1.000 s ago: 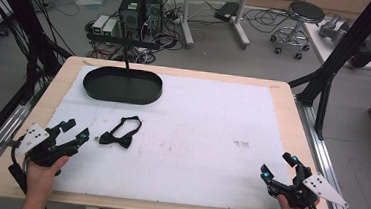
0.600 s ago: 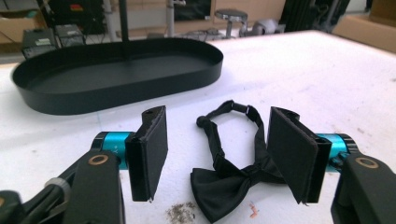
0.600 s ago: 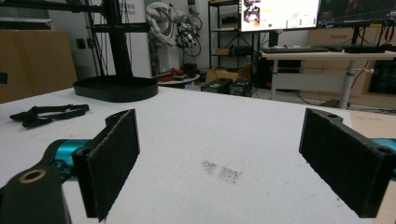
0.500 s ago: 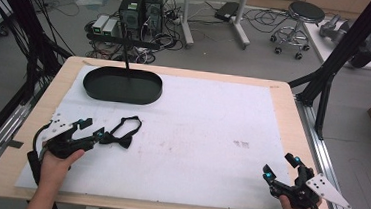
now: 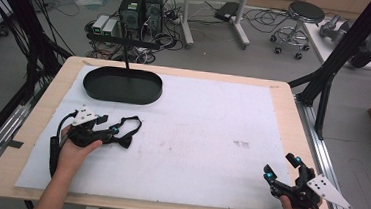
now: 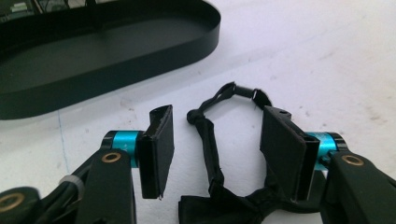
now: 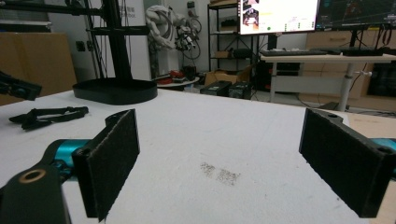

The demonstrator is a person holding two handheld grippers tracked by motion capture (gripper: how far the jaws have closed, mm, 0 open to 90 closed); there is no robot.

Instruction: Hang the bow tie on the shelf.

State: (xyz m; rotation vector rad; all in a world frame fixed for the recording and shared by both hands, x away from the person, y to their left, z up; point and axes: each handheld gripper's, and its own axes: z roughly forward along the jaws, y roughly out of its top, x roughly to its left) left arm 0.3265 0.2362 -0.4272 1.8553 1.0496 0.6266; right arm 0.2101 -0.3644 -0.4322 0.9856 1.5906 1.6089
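A black bow tie (image 5: 123, 132) with its strap looped out is seen lying flat on the white mat (image 5: 196, 135) that covers the counter (image 5: 280, 89), a short way in front of the black oval tray (image 5: 123, 85) on the side nearer the person. The left gripper (image 5: 112, 133) is held low over the bow tie, with its jaws spread apart and set on either side of the strap; in the left gripper view the strap (image 6: 208, 140) is seen running up between the two black pads, apart from the left one and close against the right one, while the knotted bow part lies at the bottom between the jaws. Whether the right pad touches the strap cannot be told. Nothing is clamped. The black oval tray (image 6: 93, 60) is seen just beyond the bow tie in that view. The right gripper (image 5: 281, 169) is held well apart from the tray, at the counter corner farthest from it on the person's side, with its jaws wide apart over bare mat and a faint smudge (image 7: 219, 173) ahead of them.
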